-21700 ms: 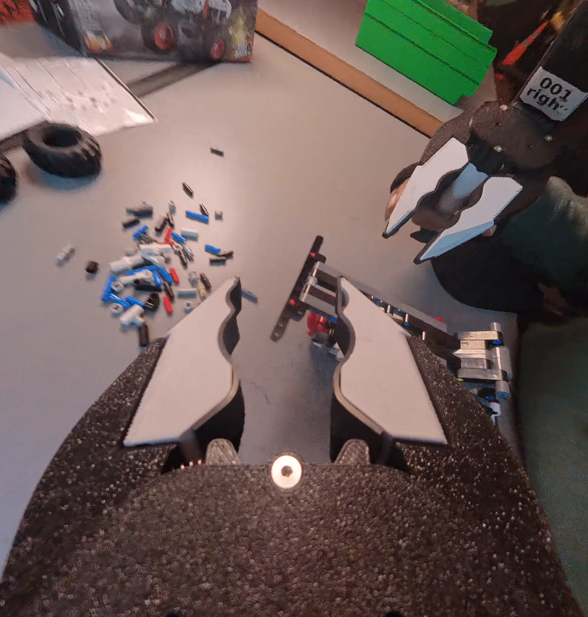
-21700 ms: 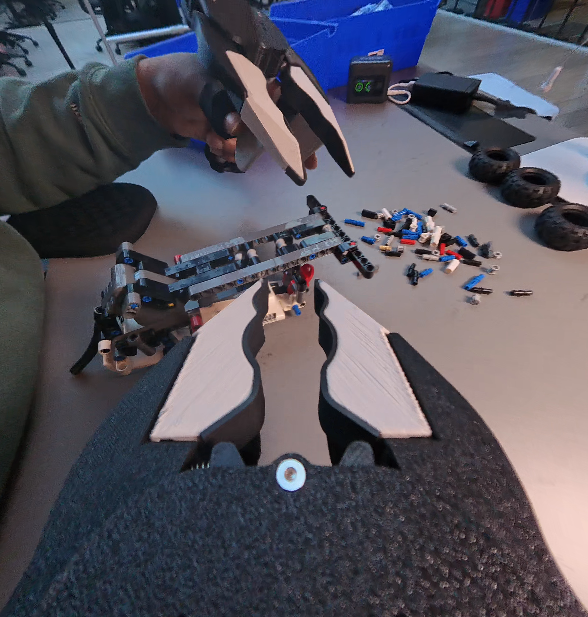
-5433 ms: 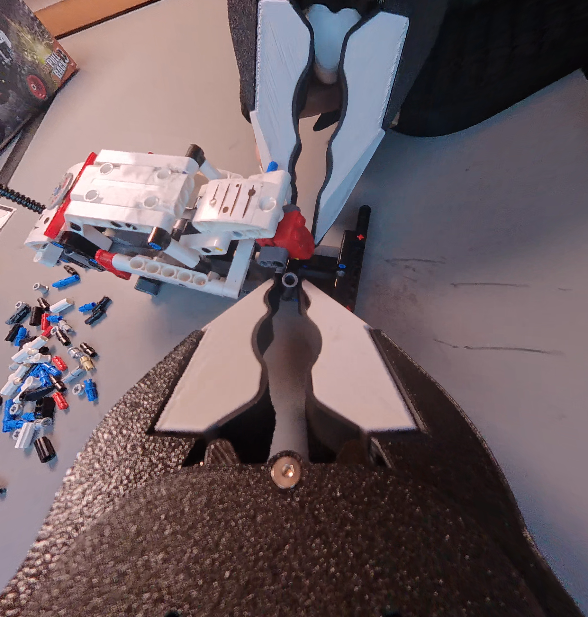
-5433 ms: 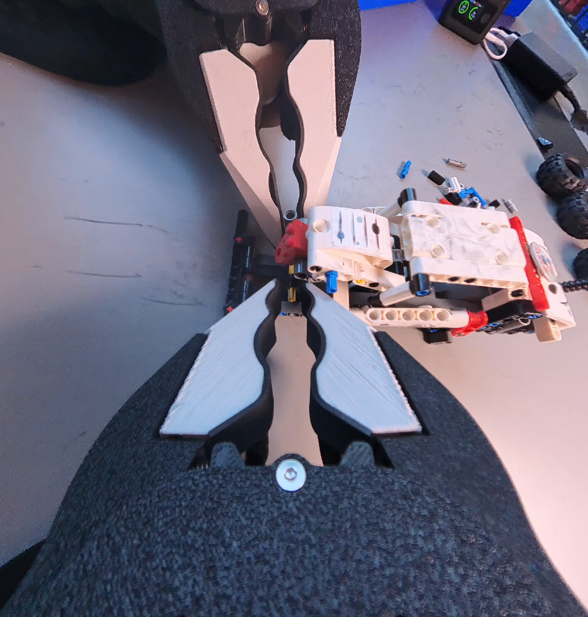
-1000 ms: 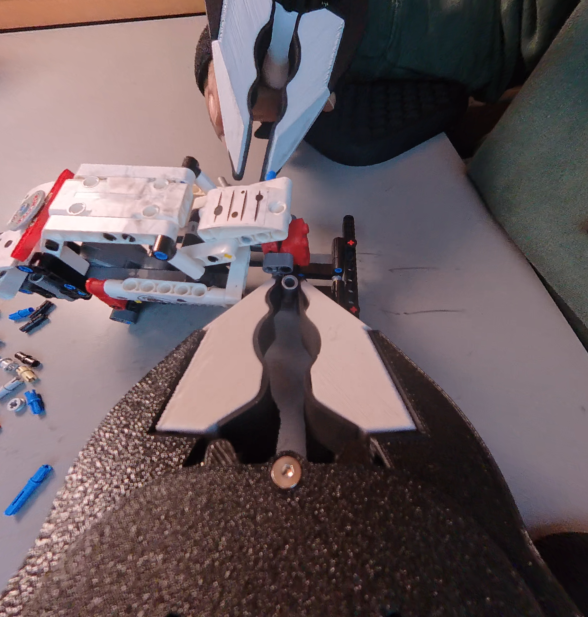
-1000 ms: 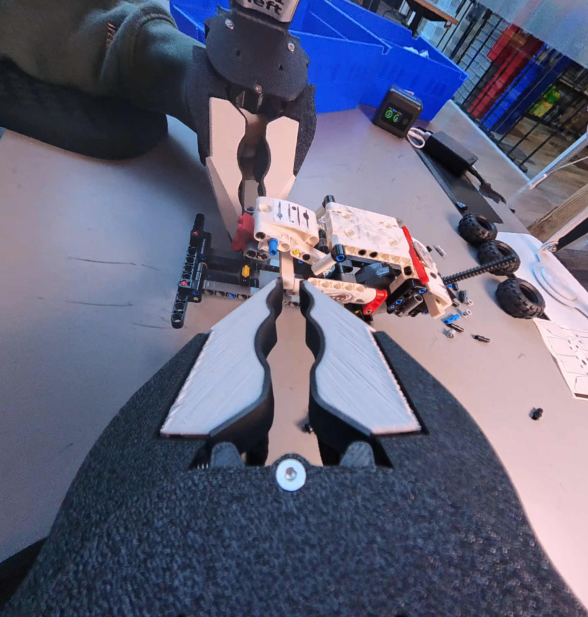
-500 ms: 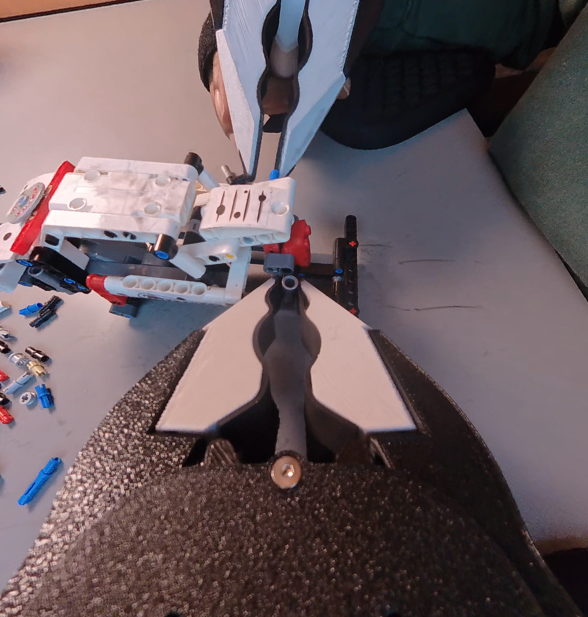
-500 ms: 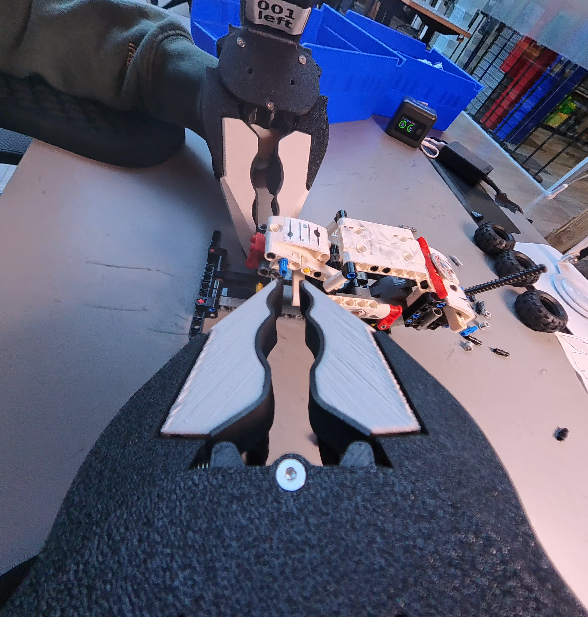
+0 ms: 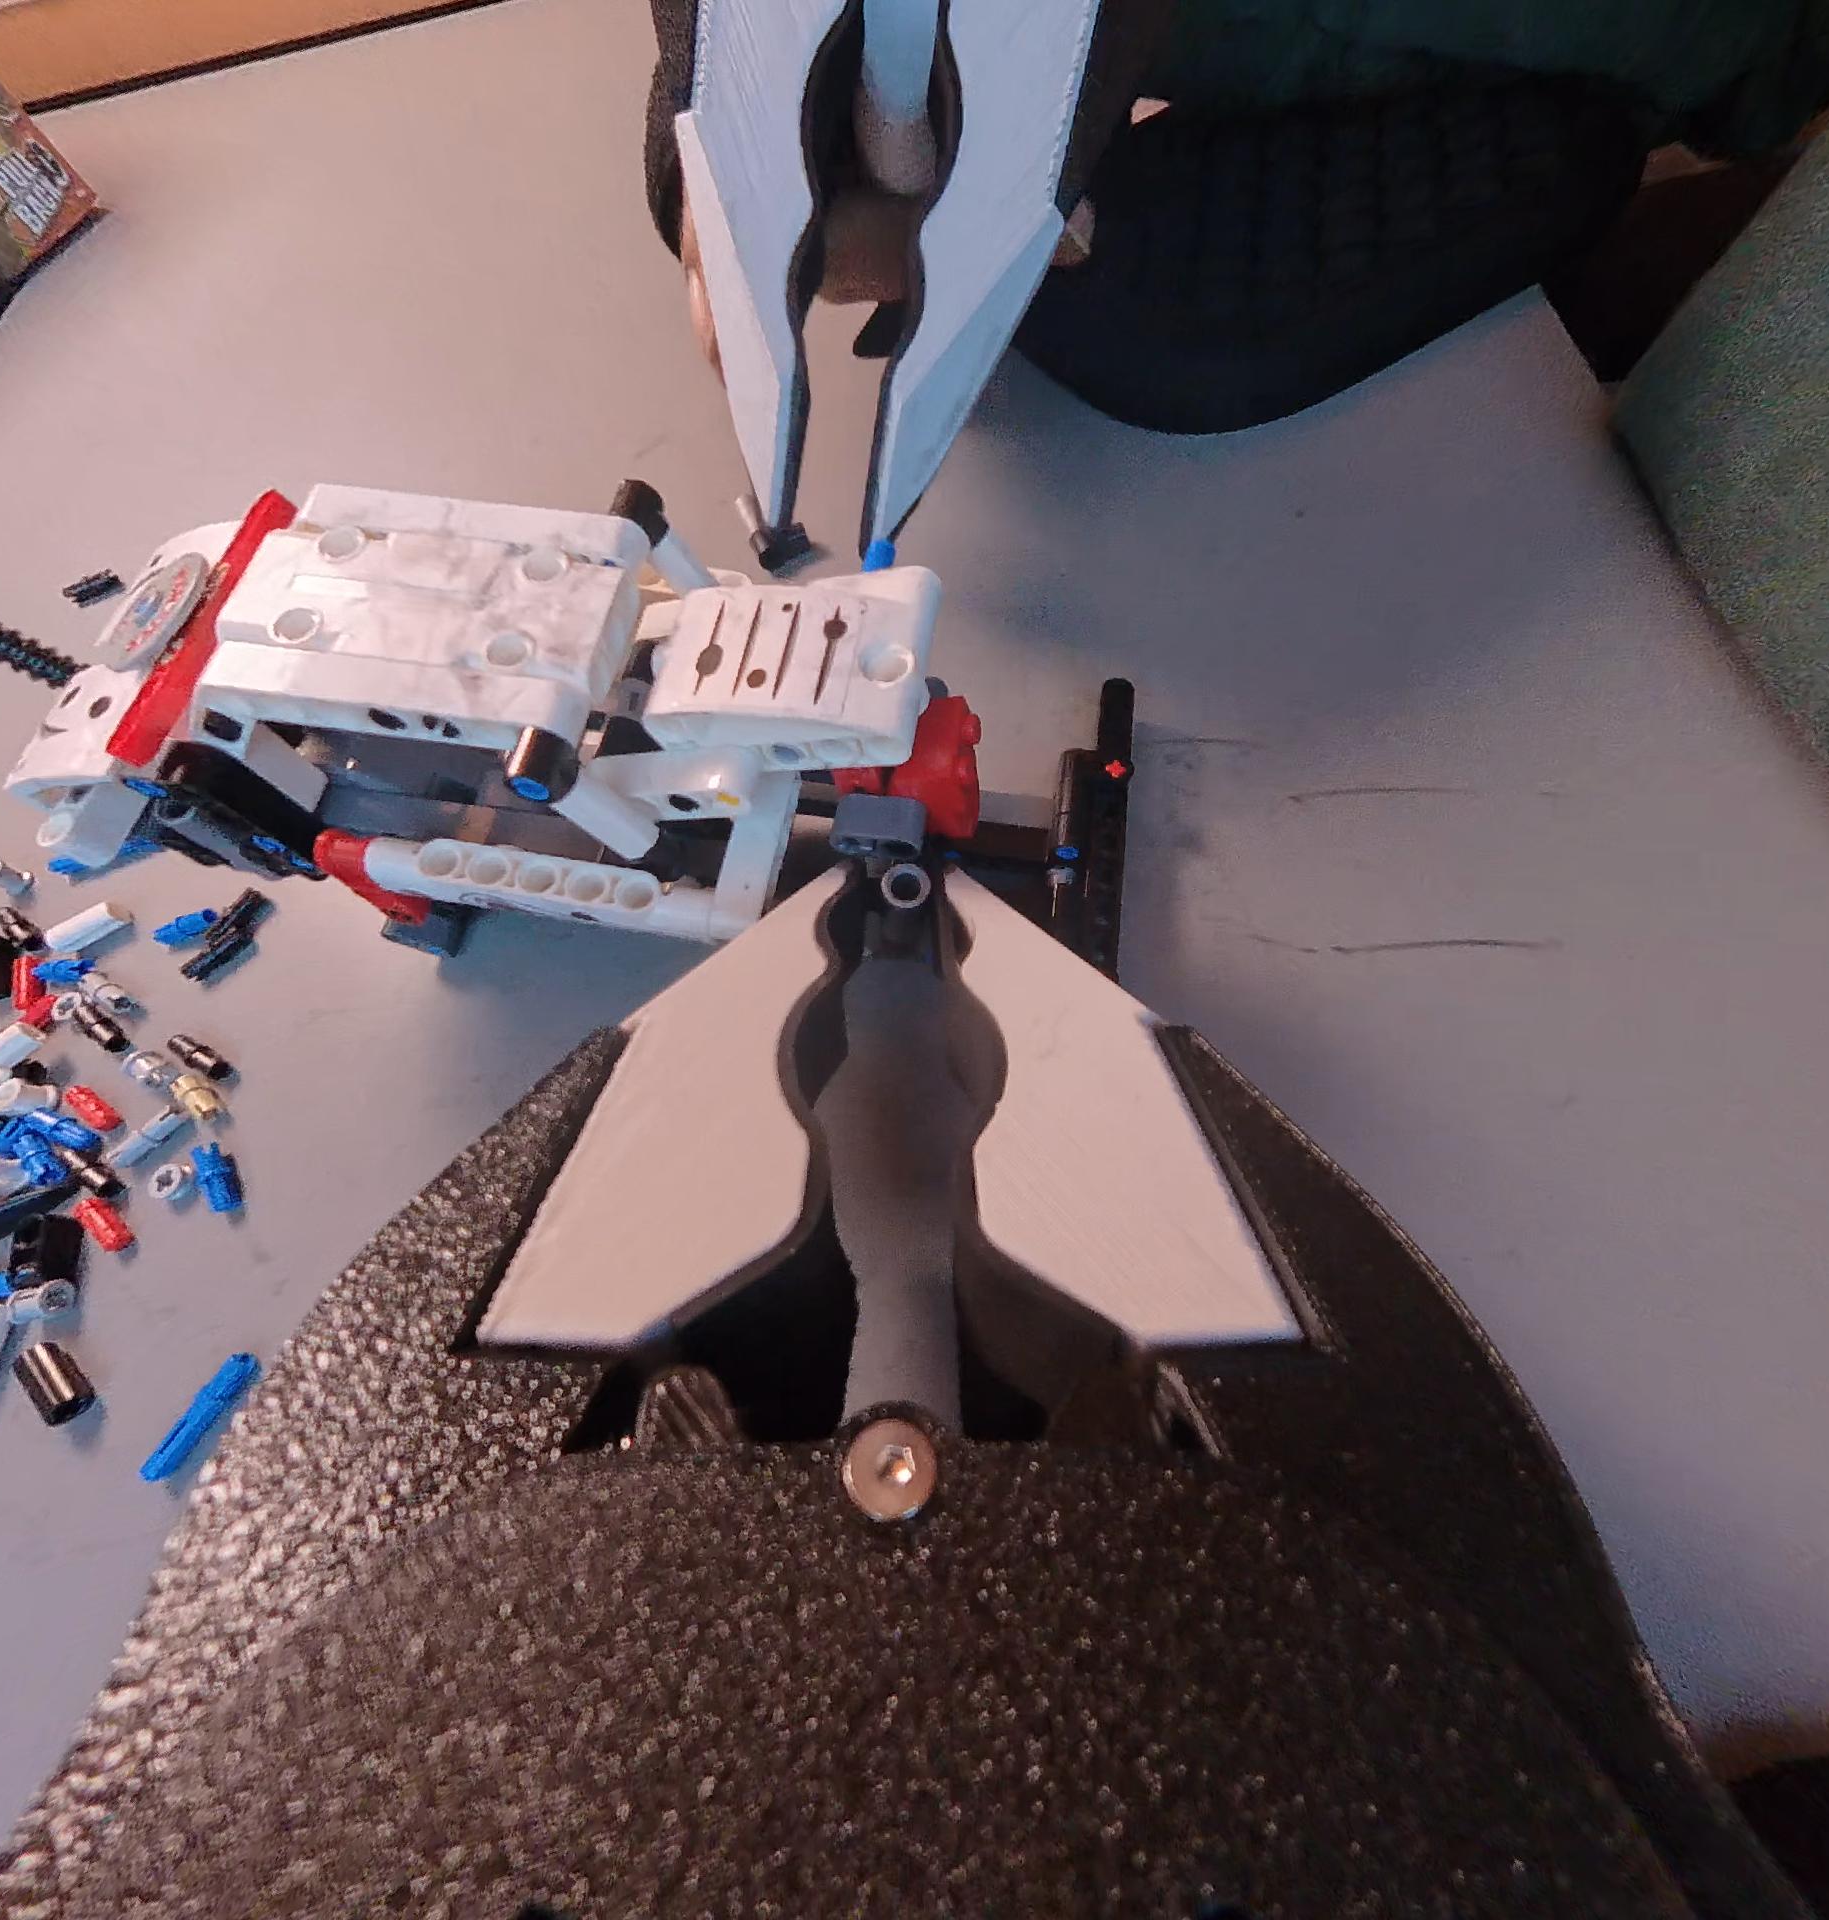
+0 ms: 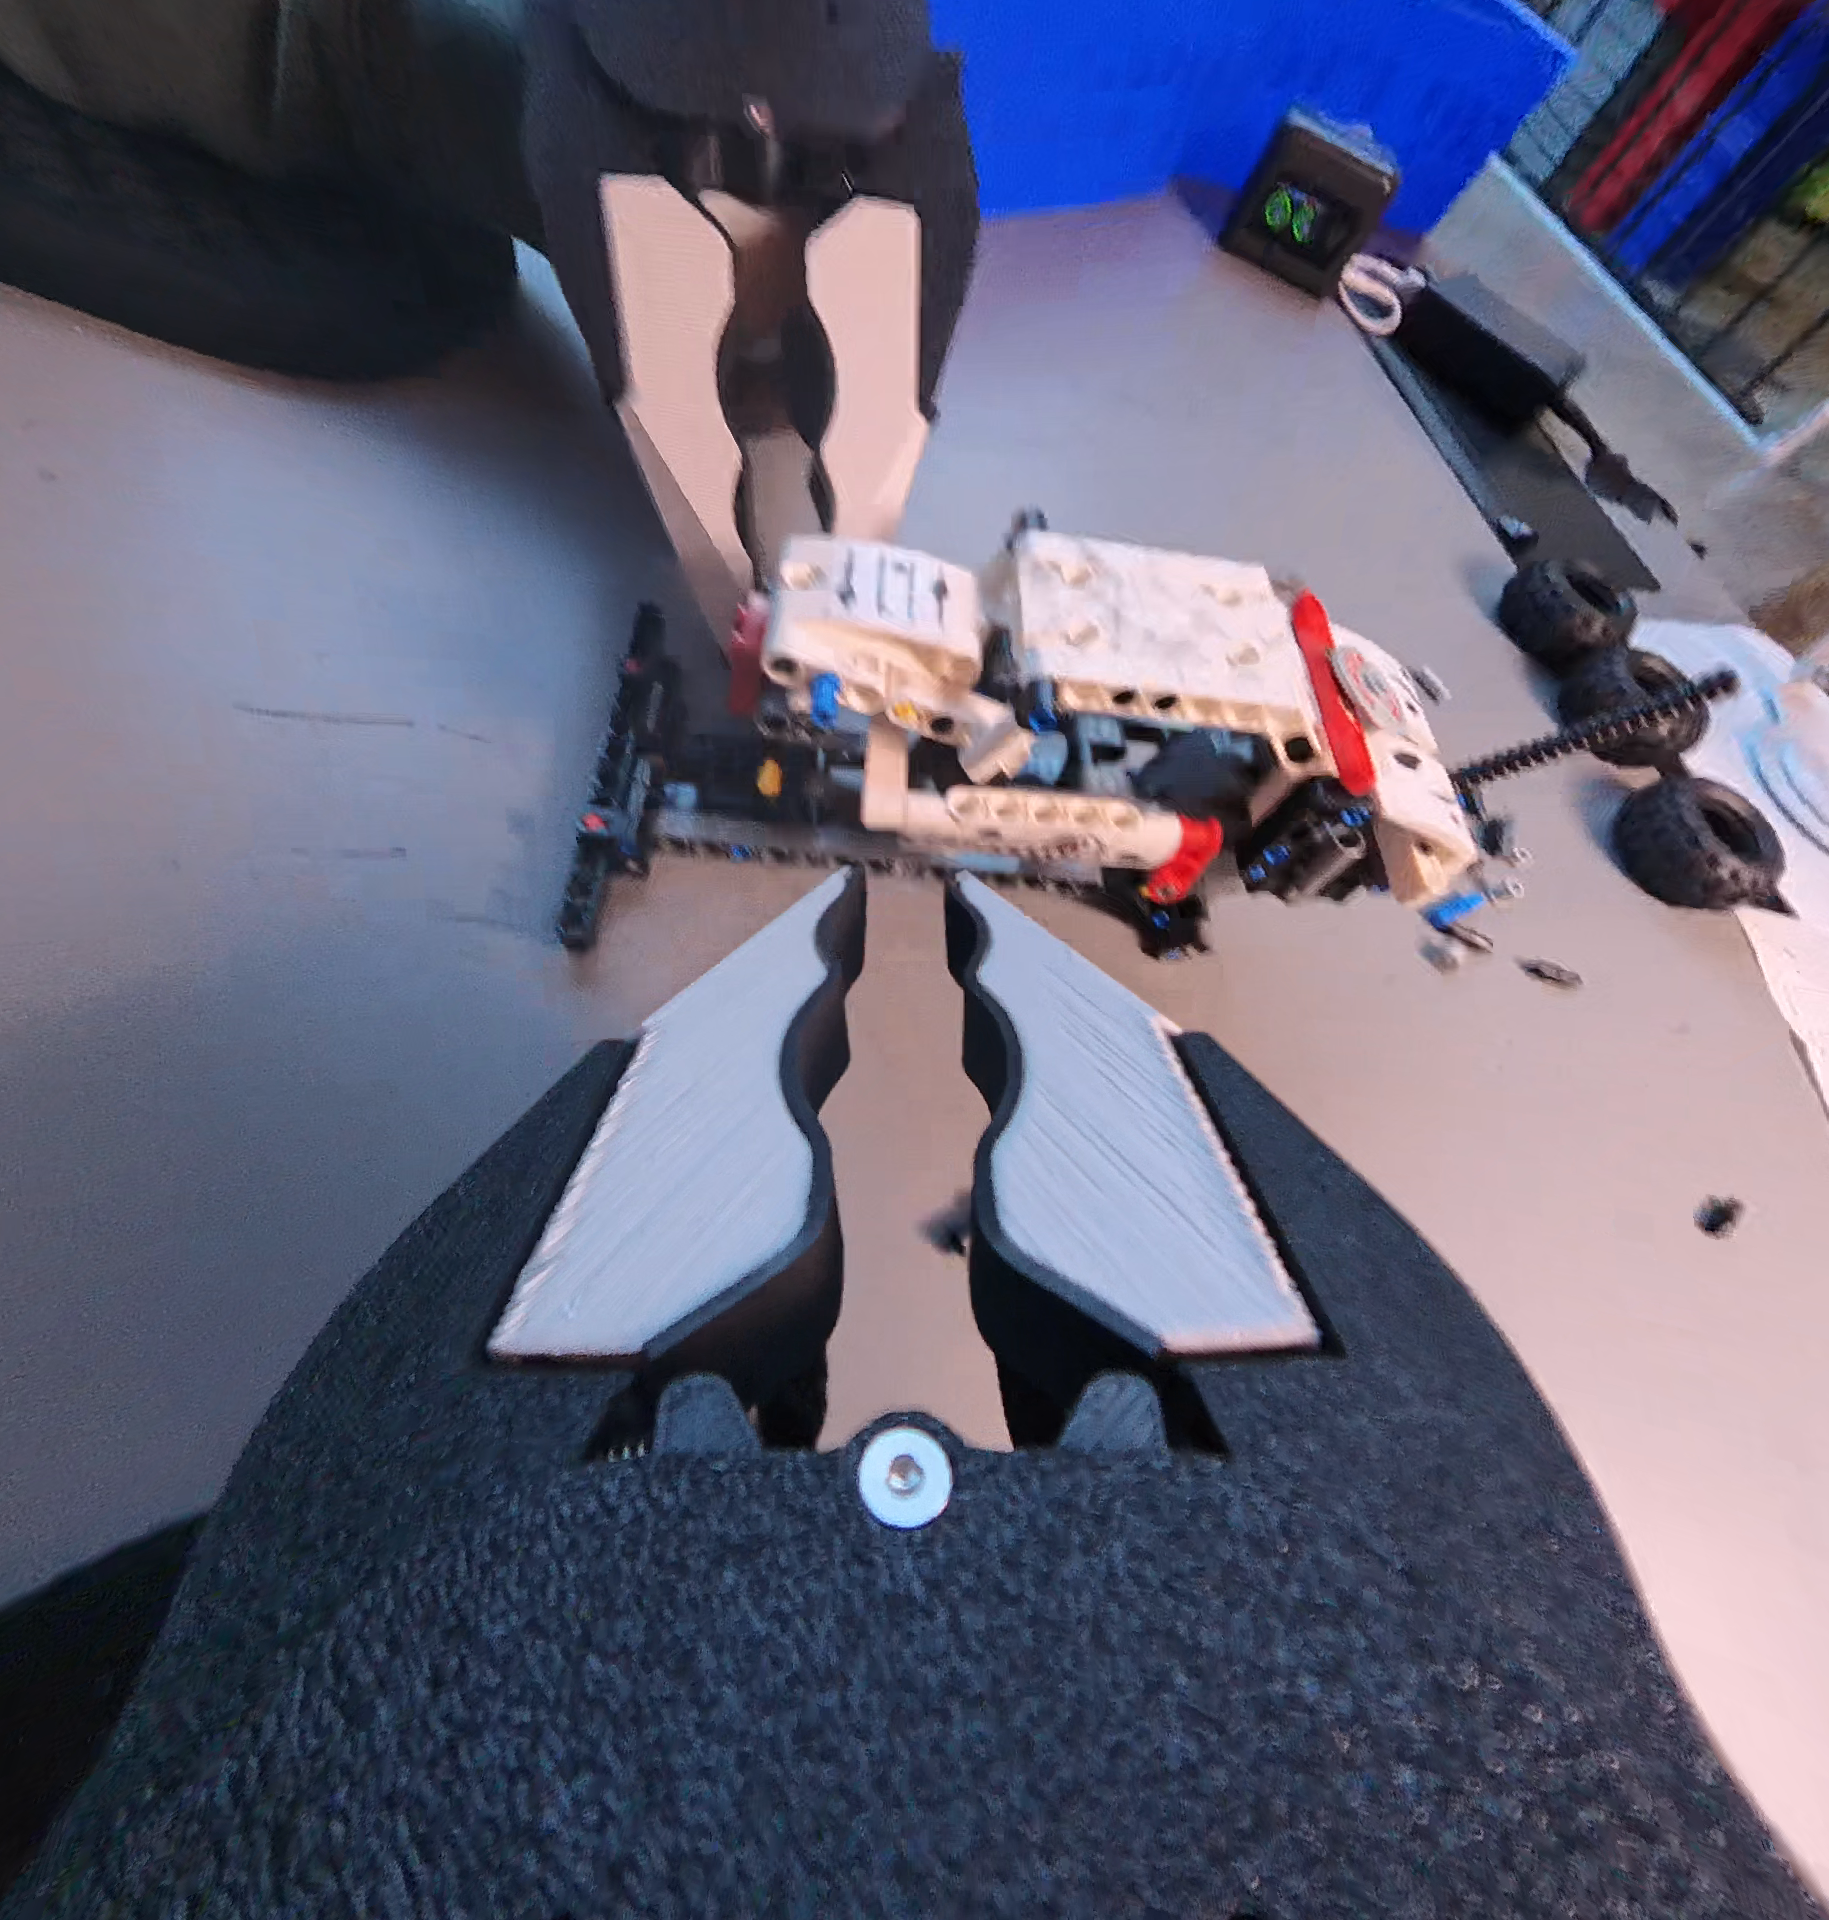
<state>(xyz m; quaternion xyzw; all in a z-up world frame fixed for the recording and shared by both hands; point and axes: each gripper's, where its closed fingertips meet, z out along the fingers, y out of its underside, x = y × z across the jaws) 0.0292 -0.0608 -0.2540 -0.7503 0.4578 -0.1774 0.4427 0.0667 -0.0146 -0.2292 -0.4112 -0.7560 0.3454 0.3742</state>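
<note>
A white, red and black toy truck model (image 9: 422, 644) built of construction bricks lies on the grey table (image 9: 1409, 623); it also shows in the right wrist view (image 10: 1128, 623). My left gripper (image 9: 899, 888) is shut on the dark frame at the model's rear end, next to a red part (image 9: 951, 769). It shows from the far side in the right wrist view (image 10: 785, 551). My right gripper (image 10: 902, 883) is open by a narrow gap with nothing between its fingers. Its tips sit just short of the model's long grey beam. In the left wrist view it (image 9: 832, 530) hovers behind the white slotted panel (image 9: 785, 655).
Loose small pins and connectors (image 9: 48, 1122) lie left of the model. Black tyres (image 10: 1616, 686), a toothed black rod (image 10: 1596, 738) and an instruction sheet (image 10: 1814, 935) lie to the right in the right wrist view. Blue bins (image 10: 1201, 94) and a black adapter (image 10: 1481, 343) stand behind. A green cushion (image 9: 1772, 468) borders the table. The tips of one gripper are about 7 centimeters away from the tips of the other.
The right gripper has come lower and closer to the model's far side, and its view is now blurred by motion. The left gripper keeps its hold on the rear frame.
</note>
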